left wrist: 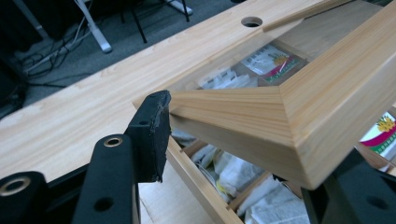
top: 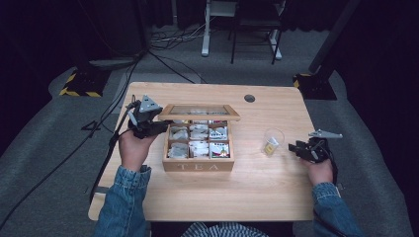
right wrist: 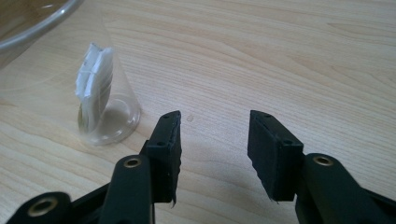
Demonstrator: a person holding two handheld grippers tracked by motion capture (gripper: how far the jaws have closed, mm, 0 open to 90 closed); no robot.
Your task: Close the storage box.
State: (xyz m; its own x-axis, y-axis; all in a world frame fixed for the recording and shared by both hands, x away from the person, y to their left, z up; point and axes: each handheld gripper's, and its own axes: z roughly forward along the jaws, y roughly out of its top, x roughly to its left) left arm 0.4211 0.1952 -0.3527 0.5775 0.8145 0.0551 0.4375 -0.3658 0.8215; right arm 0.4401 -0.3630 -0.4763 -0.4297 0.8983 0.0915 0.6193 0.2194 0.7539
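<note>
A wooden tea box (top: pixel 197 166) marked TEA stands mid-table, its compartments holding several tea bags (top: pixel 198 147). Its glass-paned lid (top: pixel 199 112) is part-raised over the back of the box. My left gripper (top: pixel 159 126) is shut on the lid's left front corner. In the left gripper view the lid corner (left wrist: pixel 299 112) sits between the jaws of the left gripper (left wrist: pixel 243 154), above tea bags (left wrist: pixel 233 172). A clear cup (top: pixel 272 140) with one tea bag (top: pixel 270 147) stands to the right. My right gripper (top: pixel 298 147) is open just right of it. The right gripper view shows the right gripper (right wrist: pixel 215 140) open and empty beside the cup (right wrist: pixel 114 112) and its tea bag (right wrist: pixel 95 79).
The wooden table (top: pixel 247 192) has a cable hole (top: pixel 249 98) near its far edge, which the left gripper view also shows as a hole (left wrist: pixel 251 21). Cables (top: pixel 163 59) and furniture legs (top: pixel 205 44) lie on the grey floor beyond the table.
</note>
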